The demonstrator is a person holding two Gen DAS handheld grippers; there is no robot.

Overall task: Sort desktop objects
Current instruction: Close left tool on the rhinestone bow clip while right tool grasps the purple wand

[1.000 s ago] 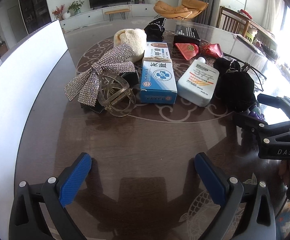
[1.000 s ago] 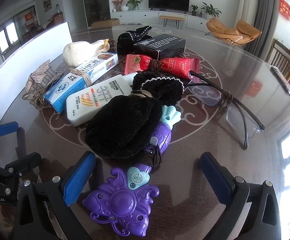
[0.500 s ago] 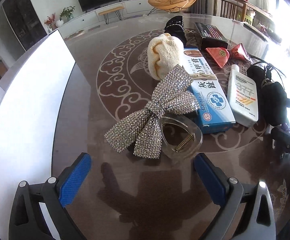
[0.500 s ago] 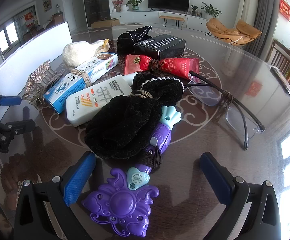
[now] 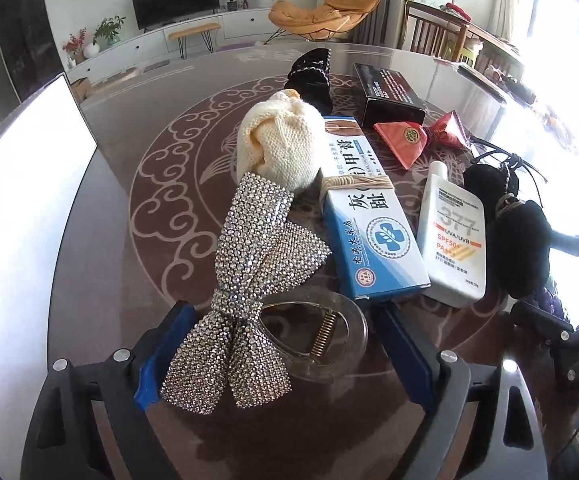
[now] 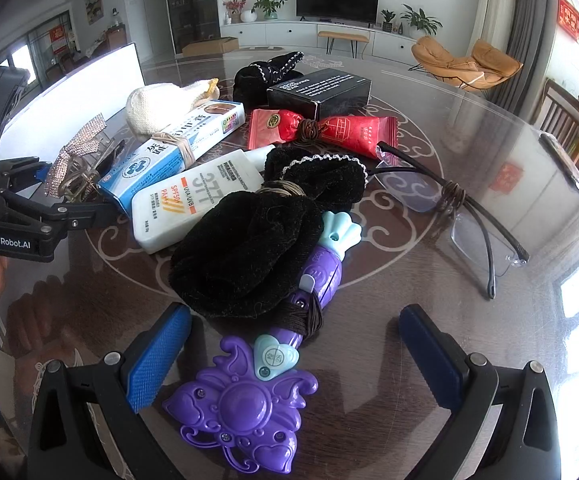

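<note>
We are holding our left gripper (image 5: pixel 285 354) low over the table (image 5: pixel 101 216), and its blue fingers (image 5: pixel 161 356) are spread wide apart. The sparkly bow hair clip (image 5: pixel 249 300) is lying between them. The bow's bottom half is sitting right next to the left finger, and we cannot tell if it is touching. The clear clip part with the spring is lying near the right finger. Nothing is being pinched.

Just behind the clip, the blue and white box (image 5: pixel 373 216) with a rubber band around it is lying flat. The cream knit pouch (image 5: pixel 281 148) is sitting beside the box, at the top of the bow. The white sunscreen bottle (image 5: pixel 451 240) is lying on the other side of the box.

We are holding our right gripper (image 6: pixel 293 354) over the purple toy wand (image 6: pixel 245 404), and its fingers are spread wide too. The wand's flower end is lying between them, not squeezed. A black fuzzy pouch (image 6: pixel 245 248) is lying on the wand's handle. The red snack packs (image 6: pixel 321 130), the black box (image 6: pixel 321 88) and the glasses (image 6: pixel 465 208) are sitting farther away on the table.
</note>
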